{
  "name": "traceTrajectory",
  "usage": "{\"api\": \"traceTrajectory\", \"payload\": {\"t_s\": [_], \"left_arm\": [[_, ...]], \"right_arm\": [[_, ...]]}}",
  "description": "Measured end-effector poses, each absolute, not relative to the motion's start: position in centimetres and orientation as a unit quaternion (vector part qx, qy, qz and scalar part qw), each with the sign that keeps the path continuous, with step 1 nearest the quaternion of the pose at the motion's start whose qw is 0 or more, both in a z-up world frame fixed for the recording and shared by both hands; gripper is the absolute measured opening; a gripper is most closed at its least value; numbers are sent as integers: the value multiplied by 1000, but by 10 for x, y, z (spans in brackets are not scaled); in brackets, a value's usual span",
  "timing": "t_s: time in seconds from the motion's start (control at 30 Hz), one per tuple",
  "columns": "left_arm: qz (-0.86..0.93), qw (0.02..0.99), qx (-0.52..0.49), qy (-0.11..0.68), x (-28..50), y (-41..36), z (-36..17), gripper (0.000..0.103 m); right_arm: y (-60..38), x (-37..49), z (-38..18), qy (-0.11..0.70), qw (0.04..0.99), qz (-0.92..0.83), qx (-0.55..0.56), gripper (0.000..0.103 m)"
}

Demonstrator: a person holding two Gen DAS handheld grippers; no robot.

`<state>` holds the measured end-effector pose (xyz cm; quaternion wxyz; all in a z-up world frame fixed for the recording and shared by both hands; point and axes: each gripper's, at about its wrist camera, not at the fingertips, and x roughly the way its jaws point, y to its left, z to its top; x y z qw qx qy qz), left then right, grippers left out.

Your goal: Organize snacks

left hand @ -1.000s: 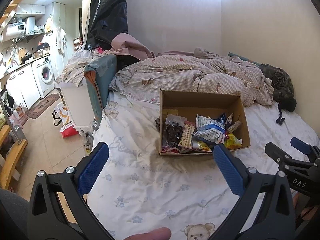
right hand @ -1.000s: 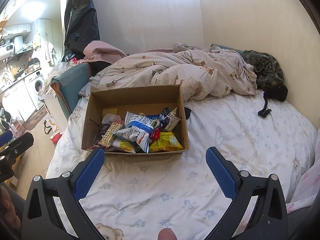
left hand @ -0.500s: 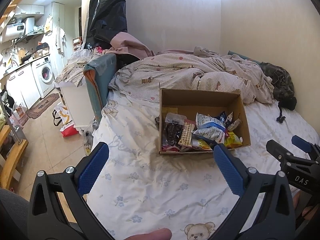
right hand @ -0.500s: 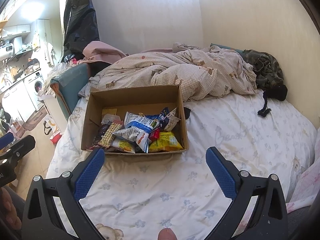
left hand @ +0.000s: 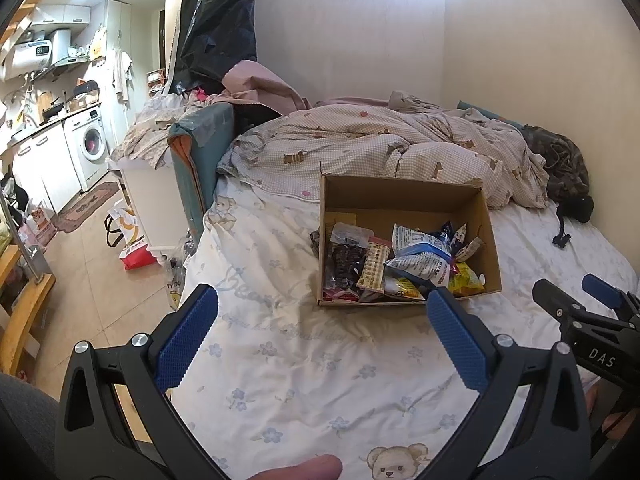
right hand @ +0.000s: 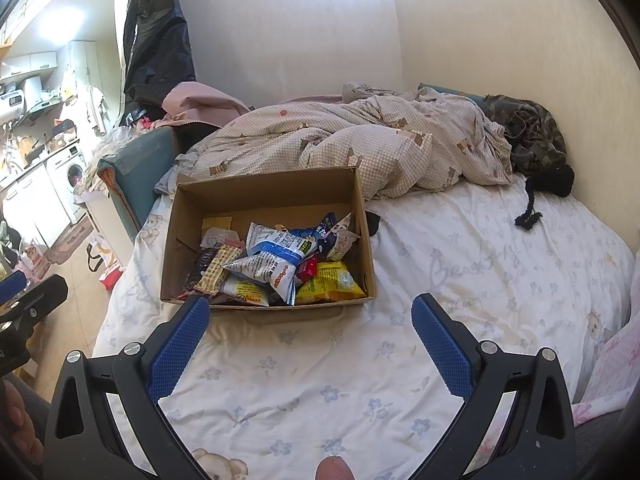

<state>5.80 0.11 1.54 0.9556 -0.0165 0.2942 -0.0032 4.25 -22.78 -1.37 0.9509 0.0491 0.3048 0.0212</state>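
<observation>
Up near the head of the bed (right hand: 500, 248), an open cardboard box (right hand: 256, 194) sits on the floral sheet just in front of the crumpled checked duvet (right hand: 360, 144), closer to the bed's left edge than to the wall side. Snack packets fill the near half of the box in a loose heap: a blue-and-white chip bag (right hand: 272, 258) lies on top, a yellow packet (right hand: 332, 280) rests in the near right corner, a beige checked bar (left hand: 374, 258) and a dark clear-wrapped packet (left hand: 344, 260) lie toward the left wall. The far half of the box floor is mostly bare cardboard. Both tools hover low over the foot end of the sheet, short of the box and touching nothing. The left gripper (left hand: 320, 344) has its blue-padded fingers spread wide with nothing between them, and the right gripper (right hand: 310, 344) is likewise spread wide and empty. A black knotted cord (right hand: 528, 212) lies on the sheet near the wall edge, beside a camouflage garment (right hand: 528, 136). Past the bed's left edge, a washing machine (left hand: 90, 146) stands in the kitchen area.
</observation>
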Motion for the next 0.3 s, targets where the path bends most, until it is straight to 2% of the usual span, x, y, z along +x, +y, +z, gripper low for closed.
{"api": "traceTrajectory", "payload": {"t_s": [0.3], "left_arm": [[-4,952,-33,304,61,4,11,103]], "right_arm": [[-226,41,-13,298,953,21,49,103]]}}
